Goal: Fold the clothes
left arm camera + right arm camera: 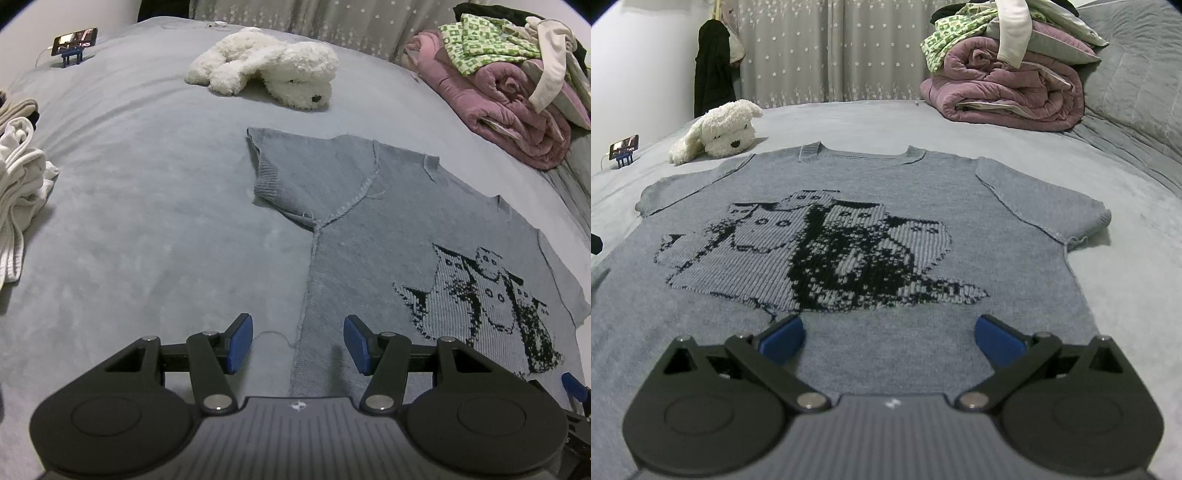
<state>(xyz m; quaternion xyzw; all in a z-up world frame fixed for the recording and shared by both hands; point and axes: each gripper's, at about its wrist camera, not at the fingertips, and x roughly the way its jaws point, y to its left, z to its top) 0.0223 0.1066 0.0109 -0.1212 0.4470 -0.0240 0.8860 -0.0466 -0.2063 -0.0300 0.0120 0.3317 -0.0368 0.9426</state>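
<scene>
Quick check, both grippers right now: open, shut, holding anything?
Left gripper: open, empty, over the left side edge of the grey sweater.
Right gripper: open, empty, over the sweater's lower front.

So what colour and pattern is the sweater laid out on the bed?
Grey knit sweater with a black cat motif; the right wrist view shows it best.

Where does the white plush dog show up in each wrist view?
Left wrist: white plush dog lies at top centre, beyond the grey knitted top's sleeve.
Right wrist: it lies upper left, beyond the top's left shoulder.
Shared landmark: the phone on a blue stand, left of the dog.
</scene>
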